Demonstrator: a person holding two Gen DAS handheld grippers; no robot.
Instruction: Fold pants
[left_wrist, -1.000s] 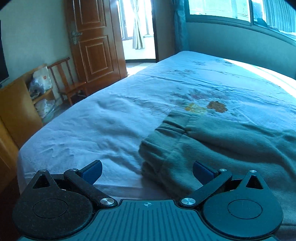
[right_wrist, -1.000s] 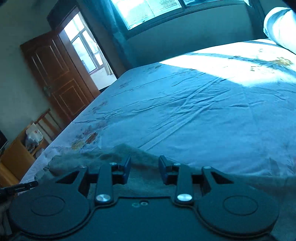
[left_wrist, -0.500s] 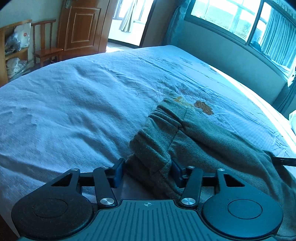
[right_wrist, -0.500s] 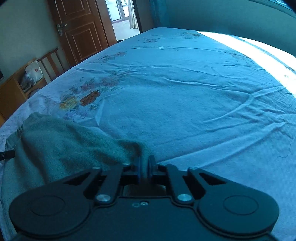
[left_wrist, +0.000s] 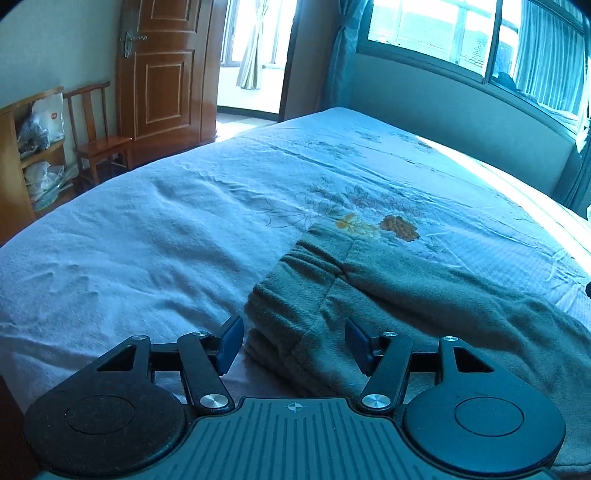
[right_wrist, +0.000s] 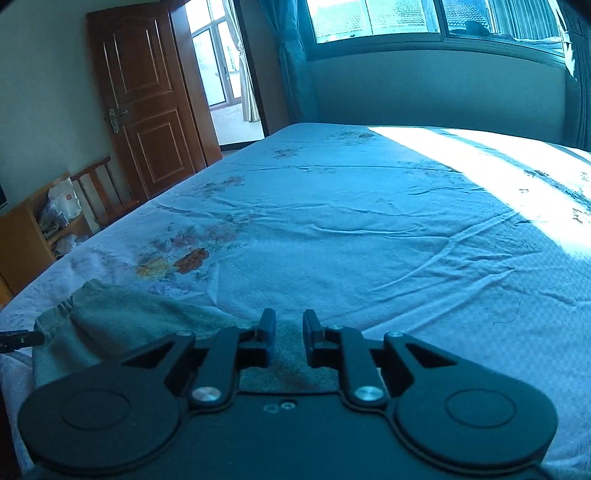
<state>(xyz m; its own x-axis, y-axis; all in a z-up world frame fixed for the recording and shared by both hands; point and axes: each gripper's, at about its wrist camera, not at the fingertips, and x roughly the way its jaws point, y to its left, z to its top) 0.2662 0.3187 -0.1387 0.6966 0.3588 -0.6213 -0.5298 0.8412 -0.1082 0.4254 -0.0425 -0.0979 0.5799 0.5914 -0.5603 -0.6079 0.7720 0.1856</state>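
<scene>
Folded green fleece pants (left_wrist: 388, 295) lie on a pale blue floral bedsheet (left_wrist: 147, 240) near the bed's edge; the left gripper (left_wrist: 293, 343), jaws spread, straddles the waistband corner, while the right gripper (right_wrist: 289, 334) hovers parted over the fabric, gripping nothing

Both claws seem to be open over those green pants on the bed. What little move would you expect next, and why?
Probably closing the left gripper on the folded waistband edge of the pants. Its jaws stand open with that thick edge between them, so a pinch looks ready. The right gripper is open too, above the other end of the pants, which lie flat on the bed, gripped by neither.
</scene>
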